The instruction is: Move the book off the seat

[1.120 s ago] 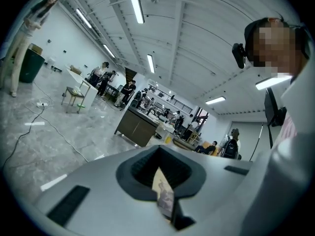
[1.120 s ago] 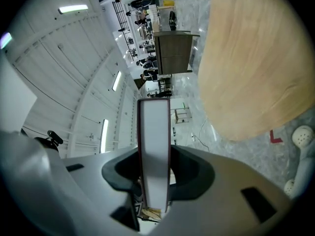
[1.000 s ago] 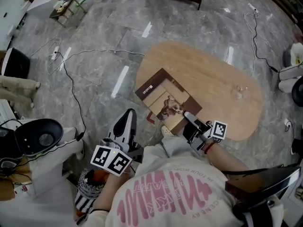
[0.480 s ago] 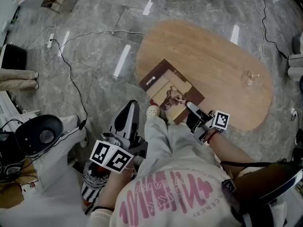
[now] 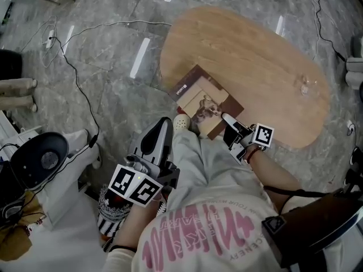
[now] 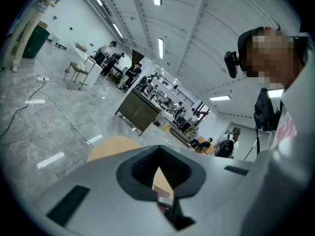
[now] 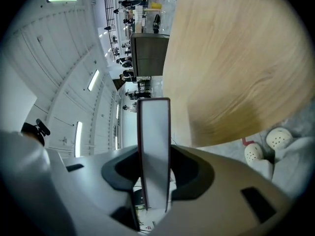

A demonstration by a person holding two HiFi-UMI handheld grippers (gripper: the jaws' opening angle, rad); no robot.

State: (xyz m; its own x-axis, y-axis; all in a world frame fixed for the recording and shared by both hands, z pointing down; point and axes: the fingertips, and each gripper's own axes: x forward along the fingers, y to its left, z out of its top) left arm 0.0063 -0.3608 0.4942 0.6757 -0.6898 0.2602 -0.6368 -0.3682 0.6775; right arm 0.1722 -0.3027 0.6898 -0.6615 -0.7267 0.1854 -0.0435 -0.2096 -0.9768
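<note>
A: Where is the book (image 5: 205,103) now?

B: At the near left edge of the oval wooden table (image 5: 255,55), one corner jutting past the rim toward the person's white clog (image 5: 181,122). The right gripper (image 5: 228,122) has it by the near right corner. In the right gripper view the book stands edge-on between the jaws, both pads pressed on its covers.

A: Lifted, or lying on the wood?

B: I cannot tell. The head view looks straight down and shows no gap or shadow that would settle it.

A: And the other gripper?

B: The left gripper (image 5: 161,130) hangs to the left, near the person's leg and apart from the book. Its jaws meet at the tips and hold nothing.

A: So which step is this?

B: I'd judge the carry: the grip is made, and the book has yet to be taken clear and set down somewhere.

A: What does the next move need?

B: A firm pinch, since a corner hold lets the book sag or swing. Keep it level and lead it away from the rim, clear of the legs.
</note>
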